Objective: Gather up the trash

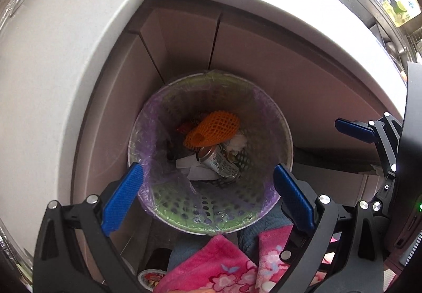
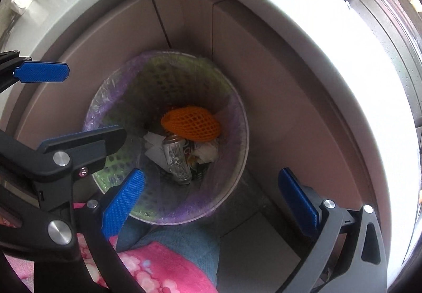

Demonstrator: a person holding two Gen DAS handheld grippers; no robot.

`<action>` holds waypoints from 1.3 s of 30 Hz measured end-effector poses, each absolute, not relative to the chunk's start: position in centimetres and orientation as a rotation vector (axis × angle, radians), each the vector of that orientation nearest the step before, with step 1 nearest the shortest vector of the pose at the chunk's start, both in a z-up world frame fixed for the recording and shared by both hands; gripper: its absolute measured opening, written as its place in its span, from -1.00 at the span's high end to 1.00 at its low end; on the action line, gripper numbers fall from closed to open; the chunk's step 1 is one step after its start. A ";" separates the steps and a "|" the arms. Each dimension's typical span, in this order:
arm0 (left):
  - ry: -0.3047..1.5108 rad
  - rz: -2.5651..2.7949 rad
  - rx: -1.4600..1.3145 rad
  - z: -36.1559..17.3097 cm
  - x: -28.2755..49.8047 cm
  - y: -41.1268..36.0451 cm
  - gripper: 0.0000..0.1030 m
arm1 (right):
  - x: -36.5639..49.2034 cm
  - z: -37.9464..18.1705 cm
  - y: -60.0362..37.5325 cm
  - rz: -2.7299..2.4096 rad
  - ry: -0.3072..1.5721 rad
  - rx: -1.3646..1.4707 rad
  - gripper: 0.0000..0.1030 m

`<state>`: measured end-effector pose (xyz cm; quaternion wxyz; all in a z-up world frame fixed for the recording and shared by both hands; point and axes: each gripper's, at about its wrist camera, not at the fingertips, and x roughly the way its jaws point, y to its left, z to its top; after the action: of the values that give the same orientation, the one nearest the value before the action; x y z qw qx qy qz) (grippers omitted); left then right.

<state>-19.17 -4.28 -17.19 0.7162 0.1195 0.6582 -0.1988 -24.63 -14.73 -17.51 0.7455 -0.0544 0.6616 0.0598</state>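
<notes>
A green perforated trash bin (image 1: 182, 204) (image 2: 116, 161) lined with a purple bag stands on the floor in the cabinet corner. Inside lie an orange foam fruit net (image 1: 211, 129) (image 2: 192, 123), a silver drink can (image 1: 219, 164) (image 2: 178, 160) and crumpled white paper (image 1: 238, 144) (image 2: 207, 152). My left gripper (image 1: 208, 195) is open and empty, held above the bin's near rim. My right gripper (image 2: 211, 203) is open and empty, above the bin's near right rim. The left gripper's fingers (image 2: 44, 74) show at the left of the right wrist view.
Brown cabinet doors (image 1: 190, 37) and a white countertop (image 1: 66, 55) wrap around the bin. A pink floral cloth (image 1: 216, 266) and blue fabric (image 2: 184, 243) lie just below the grippers. A sink (image 1: 390, 40) is at the far right.
</notes>
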 end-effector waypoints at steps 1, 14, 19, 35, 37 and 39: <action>1.456 -0.441 0.271 -17.2 -19.2 -4.2 -0.83 | -24.6 -17.7 -14.7 0.132 1.452 -0.118 -0.95; 1.460 -0.459 0.298 -17.7 -19.9 -4.3 -0.83 | -25.2 -18.2 -13.9 0.133 1.463 -0.116 -0.95; 1.469 -0.467 0.296 -17.9 -20.0 -4.3 -0.83 | -25.4 -18.2 -13.9 0.132 1.461 -0.117 -0.95; 1.476 -0.468 0.283 -18.0 -20.1 -4.5 -0.83 | -25.6 -18.2 -14.2 0.133 1.462 -0.116 -0.95; 1.481 -0.460 0.281 -18.1 -20.0 -4.4 -0.83 | -25.6 -18.2 -14.2 0.133 1.462 -0.115 -0.95; 1.483 -0.457 0.282 -18.1 -20.0 -4.3 -0.83 | -25.6 -18.2 -14.2 0.132 1.462 -0.114 -0.95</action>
<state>-20.05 -4.29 -18.15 0.7047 0.1269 0.6671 -0.2056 -25.59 -14.25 -18.17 0.7411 -0.0519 0.6667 0.0600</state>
